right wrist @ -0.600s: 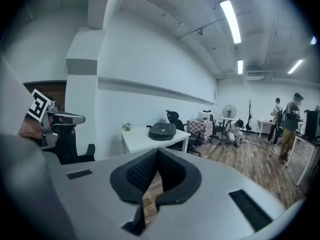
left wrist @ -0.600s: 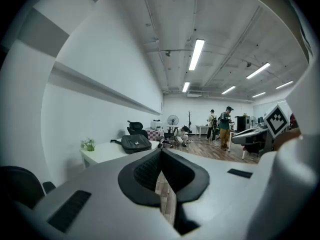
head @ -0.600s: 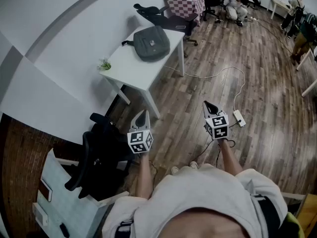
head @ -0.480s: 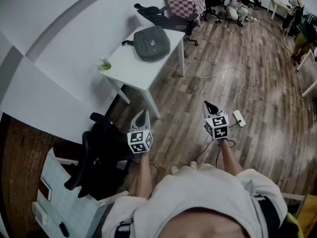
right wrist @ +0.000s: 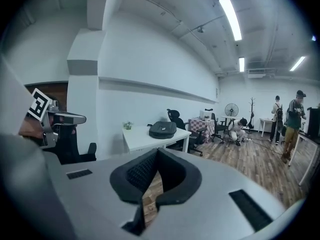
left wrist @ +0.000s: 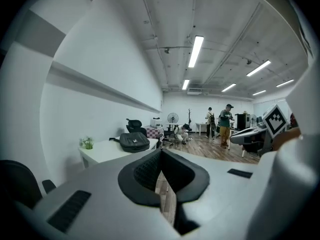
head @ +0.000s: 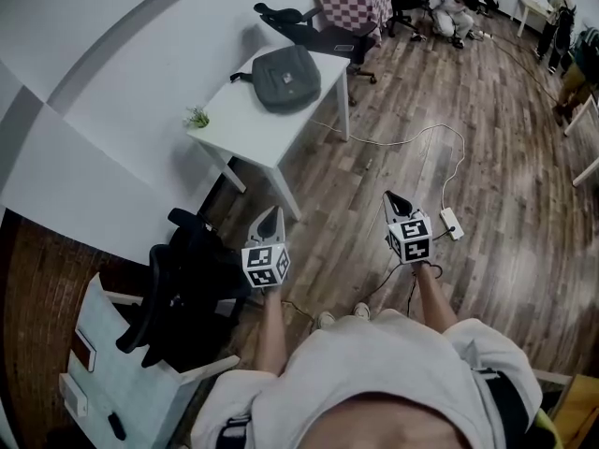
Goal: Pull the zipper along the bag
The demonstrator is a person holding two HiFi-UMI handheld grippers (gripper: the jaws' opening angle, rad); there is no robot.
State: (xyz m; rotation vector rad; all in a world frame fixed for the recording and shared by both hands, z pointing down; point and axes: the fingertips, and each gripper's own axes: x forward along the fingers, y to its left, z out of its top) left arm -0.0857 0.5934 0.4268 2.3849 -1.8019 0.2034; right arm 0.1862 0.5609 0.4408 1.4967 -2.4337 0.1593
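Note:
A dark grey bag [head: 286, 78] lies flat on a white table [head: 245, 127] across the room, also seen as the bag [left wrist: 133, 142] and the bag [right wrist: 162, 129] in the two gripper views. I stand well short of it on the wooden floor. My left gripper [head: 269, 217] and right gripper [head: 391, 197] are held out in front of my chest, both pointing toward the table. Each is shut with nothing between its jaws. The left gripper [left wrist: 161, 156] and the right gripper [right wrist: 156, 156] both show pads meeting.
A black office chair [head: 192, 279] stands close at my left, beside a pale cabinet [head: 122, 382]. A small potted plant [head: 197, 118] sits on the table's corner. A white cable and power strip [head: 452, 223] lie on the floor ahead right. People [head: 453, 8] are at the far end.
The view has shifted slightly: the table and bag sit a touch higher in the head view and the black chair a little lower. Both grippers hold the same pose.

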